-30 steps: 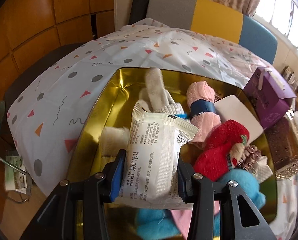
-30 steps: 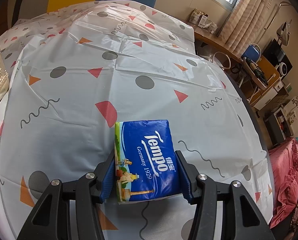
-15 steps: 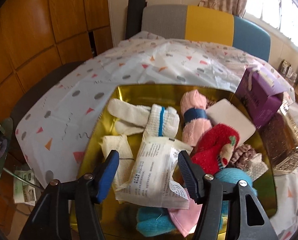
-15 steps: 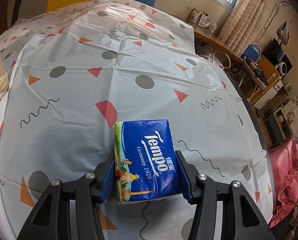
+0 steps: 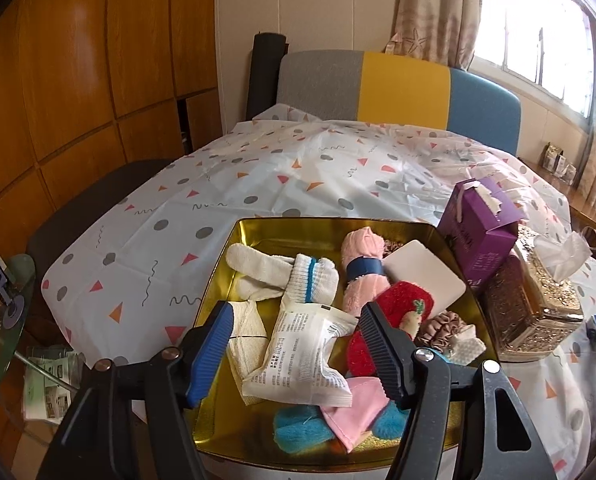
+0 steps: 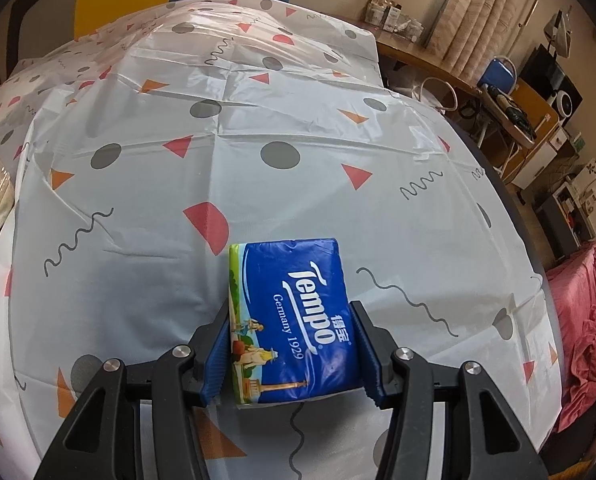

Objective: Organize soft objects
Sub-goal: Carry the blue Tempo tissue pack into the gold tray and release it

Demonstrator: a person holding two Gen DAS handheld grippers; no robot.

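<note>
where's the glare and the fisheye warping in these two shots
Left wrist view: the window is blown out at upper right, the gold tin mirrors light on its inner wall, and the wood panels bow outward. Right wrist view: even daylight, soft sheen on the blue tissue pack, the tablecloth bulging like a dome, corners vignetted black.

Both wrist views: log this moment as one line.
left gripper: opening, clear of white packet lying in gold tray | right gripper: shut on tissue pack above tablecloth
</note>
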